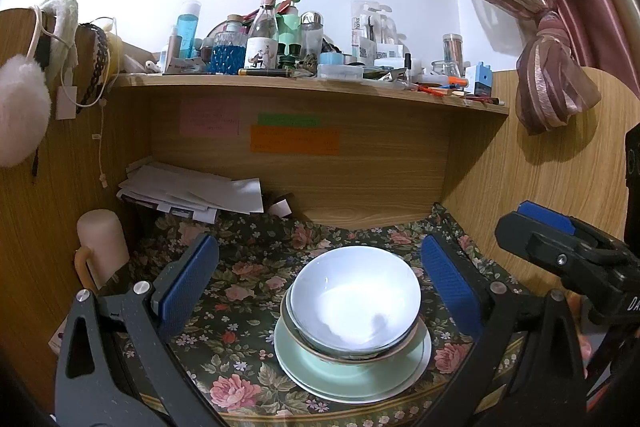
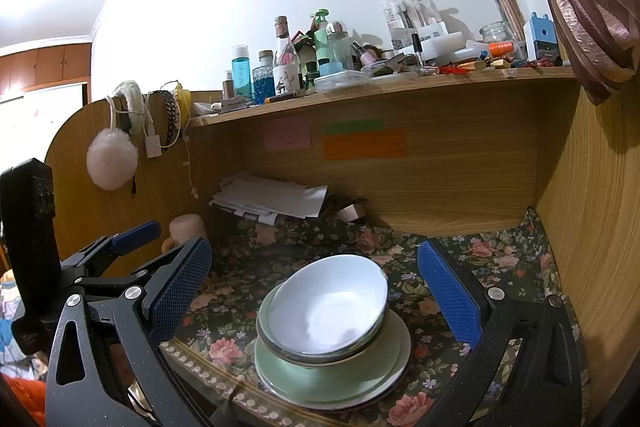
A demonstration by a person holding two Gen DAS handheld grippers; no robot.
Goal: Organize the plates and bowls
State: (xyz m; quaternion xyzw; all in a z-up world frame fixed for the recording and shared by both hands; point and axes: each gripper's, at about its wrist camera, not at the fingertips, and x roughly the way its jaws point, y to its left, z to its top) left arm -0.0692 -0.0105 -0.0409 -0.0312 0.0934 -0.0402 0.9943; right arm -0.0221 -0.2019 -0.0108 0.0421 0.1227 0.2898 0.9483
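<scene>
Two nested bowls sit atop stacked green plates, fingers apart.

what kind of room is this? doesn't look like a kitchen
Likely a bedroom or dorm desk nook, not a kitchen: a wooden shelf crowded with toiletry bottles, sticky notes on the back panel, and the stacked bowls on a floral tablecloth.

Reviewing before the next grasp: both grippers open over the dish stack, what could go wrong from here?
1. The top white bowl sits tilted and off-centre on the bowls beneath; nudging its rim could slide it off.
2. The stack rests on green plates near the desk's front edge on a floral cloth; dragging might pull the cloth.
3. The left gripper and right gripper both straddle the stack, side by side; they could collide.
</scene>
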